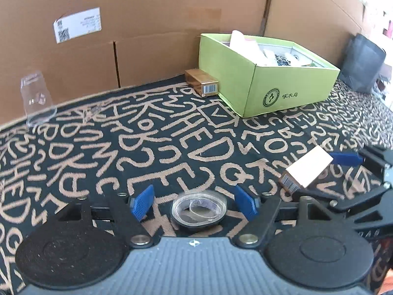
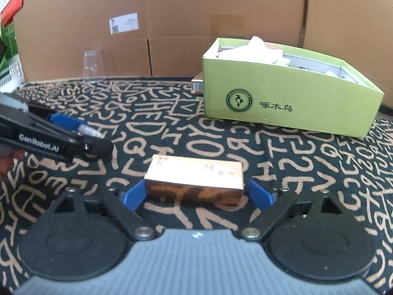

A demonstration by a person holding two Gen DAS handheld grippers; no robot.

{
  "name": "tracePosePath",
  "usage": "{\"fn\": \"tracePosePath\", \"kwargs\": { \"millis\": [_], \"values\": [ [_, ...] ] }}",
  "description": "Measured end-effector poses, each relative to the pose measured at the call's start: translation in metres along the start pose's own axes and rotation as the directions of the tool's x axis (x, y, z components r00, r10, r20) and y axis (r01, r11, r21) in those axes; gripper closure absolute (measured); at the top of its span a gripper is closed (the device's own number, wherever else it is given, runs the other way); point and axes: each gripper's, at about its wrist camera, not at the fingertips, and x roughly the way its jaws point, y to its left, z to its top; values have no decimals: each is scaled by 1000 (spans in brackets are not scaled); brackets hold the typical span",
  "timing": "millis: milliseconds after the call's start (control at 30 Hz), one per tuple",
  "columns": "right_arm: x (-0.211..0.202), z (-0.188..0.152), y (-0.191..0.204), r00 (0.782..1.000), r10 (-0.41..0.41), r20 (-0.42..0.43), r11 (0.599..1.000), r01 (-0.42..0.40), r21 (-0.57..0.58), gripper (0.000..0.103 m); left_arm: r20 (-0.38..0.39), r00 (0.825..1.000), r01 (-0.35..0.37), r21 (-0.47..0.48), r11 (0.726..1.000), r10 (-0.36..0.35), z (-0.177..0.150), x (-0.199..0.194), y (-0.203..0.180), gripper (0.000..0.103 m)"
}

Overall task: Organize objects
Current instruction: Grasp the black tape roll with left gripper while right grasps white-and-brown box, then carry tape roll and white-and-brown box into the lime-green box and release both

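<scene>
A roll of clear tape [image 1: 198,207] lies on the patterned cloth between the blue pads of my left gripper [image 1: 194,202], which is open around it with gaps on both sides. My right gripper [image 2: 195,193] holds a gold-brown carton [image 2: 195,180] crosswise between its blue pads; its ends touch both pads. The same carton [image 1: 307,168] and right gripper show at the right of the left wrist view. The left gripper [image 2: 73,127] shows at the left of the right wrist view. A green box [image 1: 267,73] holding several items stands at the back right; it also shows in the right wrist view [image 2: 289,103].
A second gold carton [image 1: 202,83] lies against the green box's left side. A clear plastic cup [image 1: 36,98] stands upside down at the back left by the cardboard wall [image 1: 147,24]. A dark grey bag [image 1: 363,61] stands at the far right.
</scene>
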Motion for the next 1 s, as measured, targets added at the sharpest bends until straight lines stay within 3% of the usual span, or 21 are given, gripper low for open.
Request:
{"fn": "tracePosePath", "kwargs": {
  "millis": [100, 400, 500, 567, 800, 1000],
  "values": [
    [-2, -3, -1, 1000, 7, 15, 1000, -7, 10, 11, -31, 999, -12, -30, 999, 11, 5, -2, 0, 28],
    [5, -2, 1, 1000, 16, 25, 1000, -17, 15, 11, -27, 997, -69, 16, 997, 70, -4, -7, -7, 28],
    [7, -2, -1, 1000, 17, 22, 1000, -17, 26, 18, -12, 997, -75, 53, 996, 75, -5, -5, -11, 40],
    [6, -2, -5, 999, 32, 25, 998, -33, 48, 20, -8, 998, -59, 69, 996, 59, -3, -6, -14, 55],
    [-3, -6, -15, 999, 33, 42, 997, -36, 65, 21, -14, 1000, -18, 53, 998, 19, 2, -11, -25, 55],
    [-28, 5, -35, 993, -17, 118, 998, 9, 68, 21, 81, 994, 65, 62, 996, -70, 38, -31, -44, 55]
  ]
}}
